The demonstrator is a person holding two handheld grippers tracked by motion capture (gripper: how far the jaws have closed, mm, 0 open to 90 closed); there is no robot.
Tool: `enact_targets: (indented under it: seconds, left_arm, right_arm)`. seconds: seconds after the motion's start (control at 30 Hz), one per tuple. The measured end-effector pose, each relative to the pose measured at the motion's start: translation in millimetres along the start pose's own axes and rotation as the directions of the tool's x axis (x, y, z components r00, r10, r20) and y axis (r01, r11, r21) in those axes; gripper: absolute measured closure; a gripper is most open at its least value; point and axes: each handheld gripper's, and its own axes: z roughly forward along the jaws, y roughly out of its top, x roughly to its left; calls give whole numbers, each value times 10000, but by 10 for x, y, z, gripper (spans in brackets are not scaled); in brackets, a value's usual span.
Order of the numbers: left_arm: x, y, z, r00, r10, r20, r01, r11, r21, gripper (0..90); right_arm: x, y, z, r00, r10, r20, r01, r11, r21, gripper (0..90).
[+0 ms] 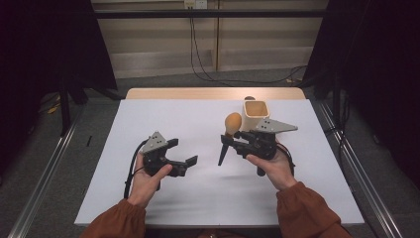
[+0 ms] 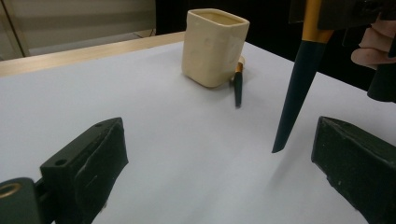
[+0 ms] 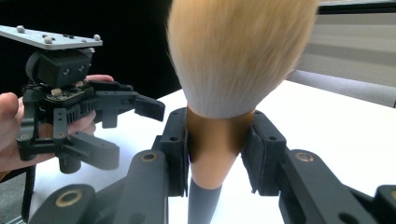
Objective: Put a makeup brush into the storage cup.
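Surface: white tabletop (image 1: 198, 124), dark curtains | 1 o'clock — cream square ceramic cup (image 1: 255, 113) | left gripper (image 1: 181, 152) wide, empty | right gripper (image 3: 215, 154) clamps tan-bristled, dark-handled makeup brush (image 1: 229, 132).

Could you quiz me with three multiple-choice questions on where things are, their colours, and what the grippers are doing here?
1. Where does the cream cup stand?
A. far right of the table
B. near left corner
C. on the floor

2. What colour are the brush bristles?
A. blue
B. tan
C. green

3. What state is the left hand-held gripper in?
A. shut on the cup
B. shut on the brush
C. open

Answers: 1 A, high view shows it there. 2 B, seen close in the right gripper view. 3 C, nothing between its wide jaws; the right hand-held gripper clamps the brush.
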Motion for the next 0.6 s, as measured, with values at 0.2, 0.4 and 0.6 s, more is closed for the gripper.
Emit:
enact_targets:
  seconds: [0.2, 0.4, 0.6]
  left_arm:
    - [19, -40, -134, 9993, 178, -339, -176, 9998, 52, 36]
    - [40, -70, -239, 9976, 306, -617, -303, 9995, 59, 36]
    - [48, -122, -345, 9966, 91, -822, -101, 9999, -116, 36]
  right_arm:
    - [-50, -12, -58, 9997, 13, 232, -13, 10000, 4, 644]
    - [-111, -13, -130, 9987, 19, 514, -15, 10000, -69, 644]
    - [-176, -4, -205, 9972, 110, 743, -99, 9998, -152, 644]
